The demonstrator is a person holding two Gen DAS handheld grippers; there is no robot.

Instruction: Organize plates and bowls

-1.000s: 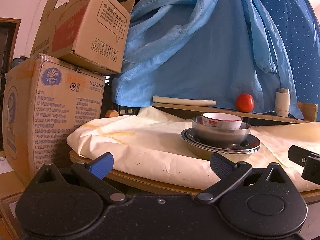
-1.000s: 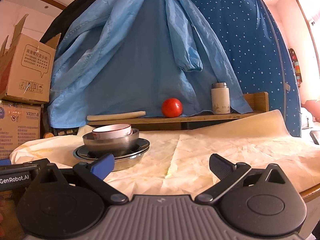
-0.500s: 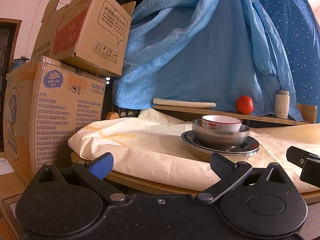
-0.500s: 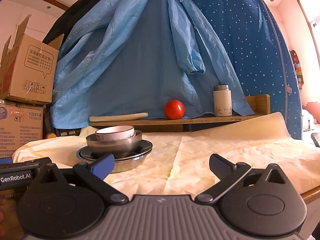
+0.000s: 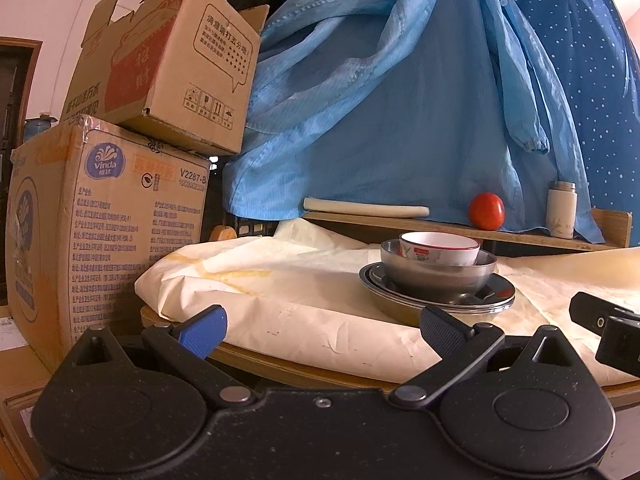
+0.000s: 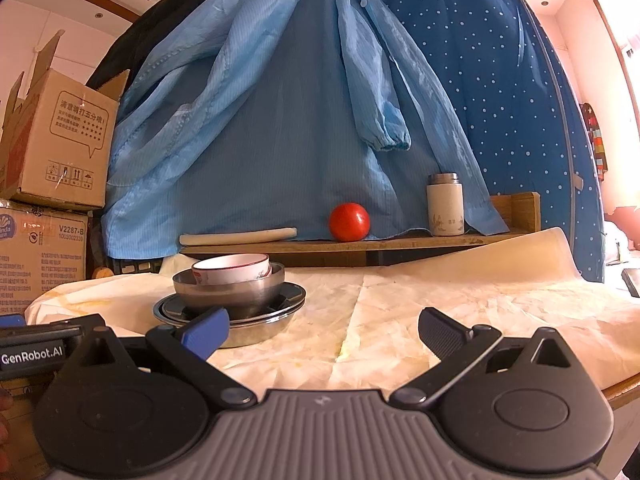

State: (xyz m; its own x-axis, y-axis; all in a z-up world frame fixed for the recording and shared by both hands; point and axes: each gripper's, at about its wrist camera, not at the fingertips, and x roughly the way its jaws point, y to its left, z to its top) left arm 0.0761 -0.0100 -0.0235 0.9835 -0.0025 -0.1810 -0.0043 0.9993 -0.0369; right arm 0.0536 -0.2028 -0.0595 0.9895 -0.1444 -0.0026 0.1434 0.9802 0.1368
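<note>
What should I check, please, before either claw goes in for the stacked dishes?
1. Left claw open and empty: ok.
2. Right claw open and empty: ok.
3. White bowl nested on top in the steel bowl: ok, though it looks slightly tilted.
4. Steel bowl sitting on the steel plates: ok.
5. Number of plates underneath: cannot tell.
6. Paper-covered table right of the stack free for setting dishes down: ok.

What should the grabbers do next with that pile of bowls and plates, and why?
Probably ease the right gripper forward toward the white bowl. Both grippers are open, empty, and short of the stack; that bowl sits on top, inside the steel bowl on the plates, so it likely must come off first.
</note>
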